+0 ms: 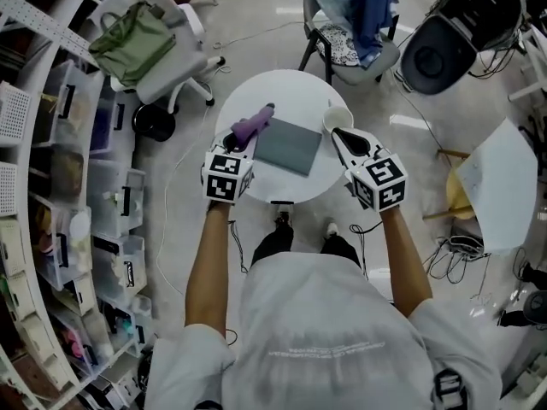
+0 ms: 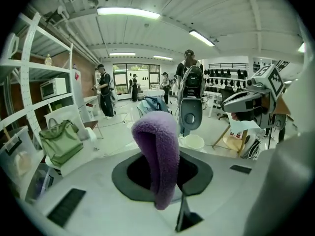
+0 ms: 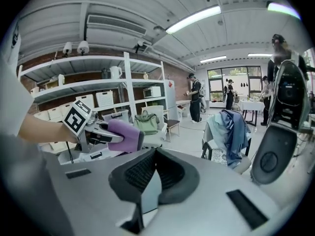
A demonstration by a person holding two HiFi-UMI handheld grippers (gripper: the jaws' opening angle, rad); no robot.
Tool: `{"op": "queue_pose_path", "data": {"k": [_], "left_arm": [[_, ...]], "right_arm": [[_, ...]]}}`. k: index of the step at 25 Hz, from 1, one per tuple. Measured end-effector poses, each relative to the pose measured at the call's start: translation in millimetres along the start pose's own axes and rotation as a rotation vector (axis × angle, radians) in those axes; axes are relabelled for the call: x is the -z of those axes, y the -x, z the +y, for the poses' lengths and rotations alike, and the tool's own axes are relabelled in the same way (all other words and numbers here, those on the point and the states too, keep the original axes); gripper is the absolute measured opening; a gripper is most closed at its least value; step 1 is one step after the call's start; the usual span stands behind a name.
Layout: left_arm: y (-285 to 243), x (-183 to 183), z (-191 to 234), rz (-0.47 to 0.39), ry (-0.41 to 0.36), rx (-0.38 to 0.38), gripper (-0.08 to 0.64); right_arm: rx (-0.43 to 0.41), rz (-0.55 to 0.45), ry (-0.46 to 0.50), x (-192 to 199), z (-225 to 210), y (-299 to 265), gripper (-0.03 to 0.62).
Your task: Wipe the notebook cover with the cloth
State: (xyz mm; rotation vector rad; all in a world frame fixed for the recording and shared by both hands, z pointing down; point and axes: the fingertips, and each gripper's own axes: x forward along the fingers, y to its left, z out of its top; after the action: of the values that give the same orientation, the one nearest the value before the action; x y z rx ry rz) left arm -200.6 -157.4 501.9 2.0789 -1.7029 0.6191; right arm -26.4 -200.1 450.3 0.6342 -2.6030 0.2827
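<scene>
A grey notebook [image 1: 288,146] lies flat on the round white table [image 1: 295,88]. My left gripper [image 1: 237,140] is at the notebook's left edge, shut on a fuzzy purple cloth [image 1: 253,125]. In the left gripper view the cloth [image 2: 160,151] stands up out of the left gripper [image 2: 162,173] and folds over toward the camera. My right gripper [image 1: 340,133] hovers at the notebook's right side, shut with nothing in it. The right gripper view shows the right gripper [image 3: 154,155] with its pads meeting, and the left gripper [image 3: 97,132] with the cloth [image 3: 123,135] beyond. Neither gripper view shows the notebook.
A white cup [image 1: 338,120] stands on the table just beyond the right gripper. Behind the table are an office chair with a green bag [image 1: 135,39], a chair draped in blue clothes [image 1: 355,11] and a black device [image 1: 453,32]. Shelves [image 1: 51,186] line the left.
</scene>
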Motion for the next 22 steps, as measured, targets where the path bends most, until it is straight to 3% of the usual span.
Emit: {"op": "queue_pose_path", "data": {"k": [6, 16, 22], "left_arm": [[-65.0, 31.5, 32.5, 0.095, -0.018, 0.089, 0.074], [-174.4, 86.3, 52.8, 0.3, -0.194, 0.159, 0.075], [-199.8, 125.4, 43.8, 0.398, -0.198, 0.221, 0.075]], "right_arm": [[0.051, 0.086, -0.069, 31.7, -7.0, -48.4, 0.002], [0.178, 0.165, -0.26, 73.4, -30.4, -84.5, 0.0], [0.202, 0.232, -0.251, 86.7, -34.1, -97.2, 0.0]]}}
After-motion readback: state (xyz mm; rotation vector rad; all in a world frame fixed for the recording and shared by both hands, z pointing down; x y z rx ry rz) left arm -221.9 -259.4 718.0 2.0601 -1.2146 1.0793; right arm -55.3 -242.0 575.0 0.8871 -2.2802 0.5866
